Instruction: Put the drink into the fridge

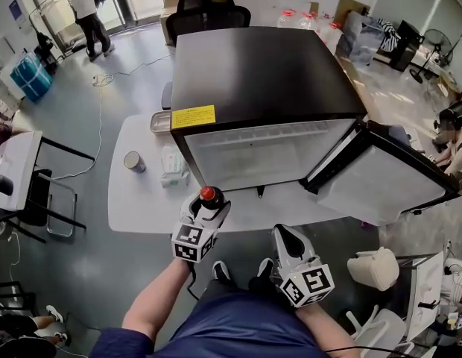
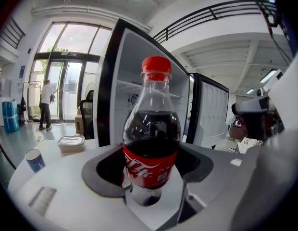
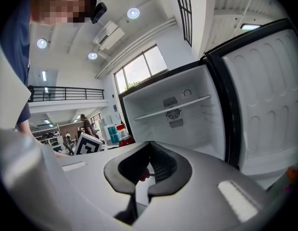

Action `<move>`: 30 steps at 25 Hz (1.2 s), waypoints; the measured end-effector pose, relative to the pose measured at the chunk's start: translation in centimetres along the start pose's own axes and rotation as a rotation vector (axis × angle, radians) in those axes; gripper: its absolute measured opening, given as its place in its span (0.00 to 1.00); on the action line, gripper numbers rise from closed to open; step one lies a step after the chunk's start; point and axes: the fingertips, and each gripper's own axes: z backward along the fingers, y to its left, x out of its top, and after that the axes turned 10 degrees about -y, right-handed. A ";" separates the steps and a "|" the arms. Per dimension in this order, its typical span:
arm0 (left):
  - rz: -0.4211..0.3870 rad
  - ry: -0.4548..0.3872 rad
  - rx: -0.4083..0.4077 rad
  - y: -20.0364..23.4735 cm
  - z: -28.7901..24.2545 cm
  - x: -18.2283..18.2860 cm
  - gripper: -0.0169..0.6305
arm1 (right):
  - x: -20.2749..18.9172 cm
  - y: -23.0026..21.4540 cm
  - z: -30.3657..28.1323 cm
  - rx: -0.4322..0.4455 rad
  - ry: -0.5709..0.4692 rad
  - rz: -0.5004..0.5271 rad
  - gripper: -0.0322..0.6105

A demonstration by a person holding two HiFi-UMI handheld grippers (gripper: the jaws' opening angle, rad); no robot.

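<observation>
While the fridge (image 1: 268, 88) stands on the white surface (image 1: 141, 200) with its door (image 1: 380, 181) swung open to the right, the left tool (image 1: 204, 209) grips the drink (image 2: 151, 143), a dark cola bottle with a red cap, upright between its two jaws. The drink is by the front edge of the surface, just in front of the open fridge and not inside it. The right tool (image 3: 142, 177) hangs lower and to the right with its jaws almost together on nothing, and a small cup (image 1: 133, 161) stands on the surface left of the fridge.
</observation>
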 end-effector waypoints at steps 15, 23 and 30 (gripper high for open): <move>-0.048 -0.001 -0.090 -2.3 -10.5 1.5 0.50 | 1.4 -5.4 3.6 -0.178 -0.041 0.009 0.06; -0.056 0.020 -0.086 -1.3 -14.7 0.6 0.50 | 1.0 -7.6 4.9 -0.259 -0.038 -0.006 0.06; -0.059 0.026 -0.064 0.0 -17.6 0.2 0.50 | 0.5 -8.7 5.2 -0.294 -0.023 -0.016 0.06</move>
